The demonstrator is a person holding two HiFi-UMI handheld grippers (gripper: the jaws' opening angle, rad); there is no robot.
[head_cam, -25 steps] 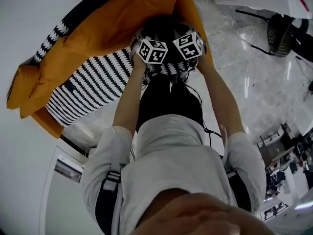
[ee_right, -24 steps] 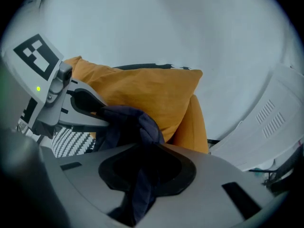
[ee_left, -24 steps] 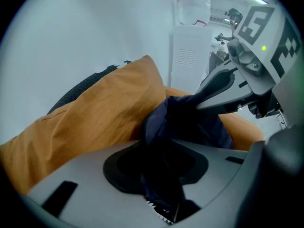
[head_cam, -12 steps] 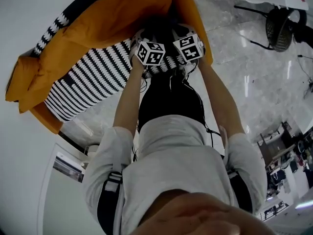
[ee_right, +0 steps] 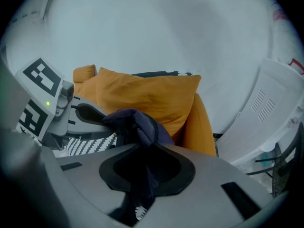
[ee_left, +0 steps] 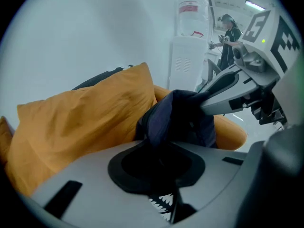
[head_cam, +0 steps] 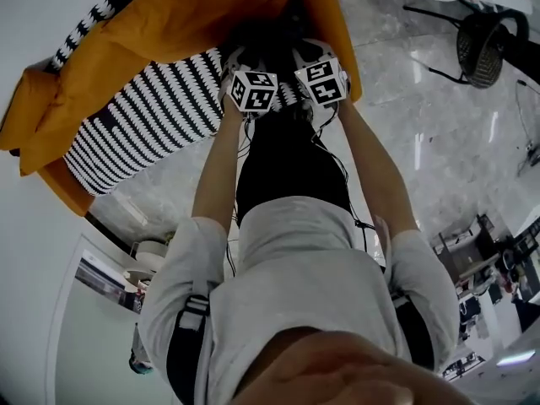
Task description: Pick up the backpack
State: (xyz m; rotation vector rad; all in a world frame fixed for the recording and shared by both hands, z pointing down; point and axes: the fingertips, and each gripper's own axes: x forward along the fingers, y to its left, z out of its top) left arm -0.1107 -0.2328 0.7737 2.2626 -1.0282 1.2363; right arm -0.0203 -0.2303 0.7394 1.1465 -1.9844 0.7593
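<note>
The left claw [ee_left: 160,148] had just been closing and pinched a fold of the dark blue backpack [ee_left: 175,118], whose fabric bunched up out of the narrow gap between its jaws. The right claw [ee_right: 142,151] had also just been closing and gripped another fold of the same backpack, the cloth running down through its jaws and hanging below them. From the head view the two claws sat close side by side at the far end of the person's outstretched arms [head_cam: 215,167], with the backpack a dark mass just beyond their marker cubes. It was held between the claws over the black-and-white striped cushion [head_cam: 135,125] on the seat of an orange sofa [head_cam: 51,188], on the near side of the orange back cushion [ee_left: 85,122]. Whether any of the backpack touched the seat could not be told. A strip of the striped pattern showed through the gap under each claw. A white water dispenser [ee_left: 187,56] with a bottle on top stood to the right of the sofa, beside a pale wall [ee_left: 95,27], and a person [ee_left: 230,32] stood far behind it. Grey marble floor [head_cam: 439,133] spread to the right.
</note>
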